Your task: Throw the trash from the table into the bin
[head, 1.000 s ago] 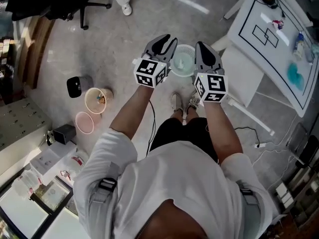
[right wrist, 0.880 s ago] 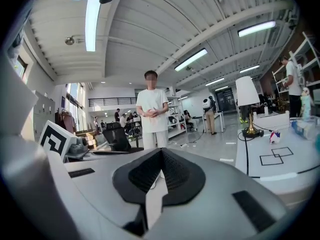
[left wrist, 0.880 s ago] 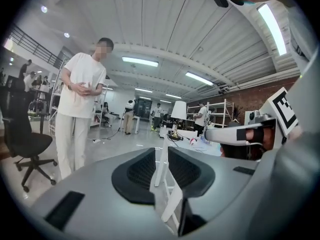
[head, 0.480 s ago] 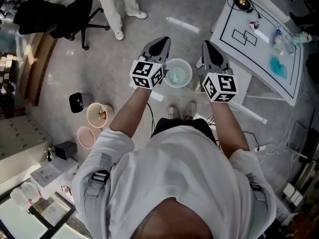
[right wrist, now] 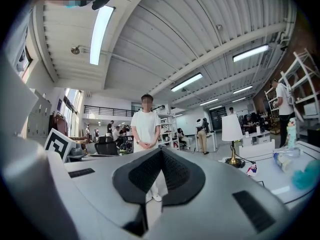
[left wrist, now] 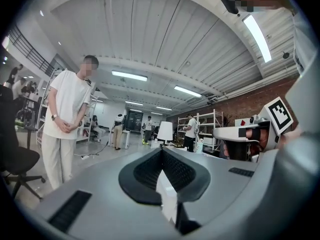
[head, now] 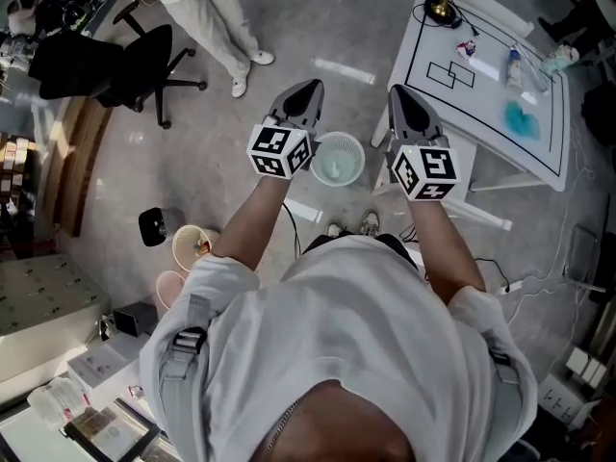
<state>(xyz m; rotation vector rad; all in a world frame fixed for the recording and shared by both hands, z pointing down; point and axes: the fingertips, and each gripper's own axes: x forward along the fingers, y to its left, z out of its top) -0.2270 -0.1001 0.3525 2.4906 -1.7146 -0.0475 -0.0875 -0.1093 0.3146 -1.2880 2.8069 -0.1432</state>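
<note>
The white mesh bin [head: 339, 137] stands on the floor below and between my two grippers, which are held level, side by side. My left gripper [head: 306, 87] [left wrist: 161, 151] is shut; its jaws have just been closing, and I see nothing gripped between them. The right gripper [head: 397, 92] [right wrist: 161, 150] is shut and empty as well. To the right stands the white table [head: 491, 104] with black lines on it. On it lie a teal crumpled thing [head: 523, 120] [right wrist: 305, 176] and a small bottle [head: 515, 65] [right wrist: 282, 159].
A lamp [head: 445, 6] [right wrist: 231, 134] stands at the table's far corner. A person [head: 217, 17] [left wrist: 62, 129] [right wrist: 146, 129] stands ahead, beside a black office chair [head: 106, 61]. Two buckets [head: 192, 248] and a black box sit on the floor at left. Cables run at right.
Both grippers have risen from close above the bin, which now looks farther below. The left gripper's jaws have closed. The table has come further into the head view.
</note>
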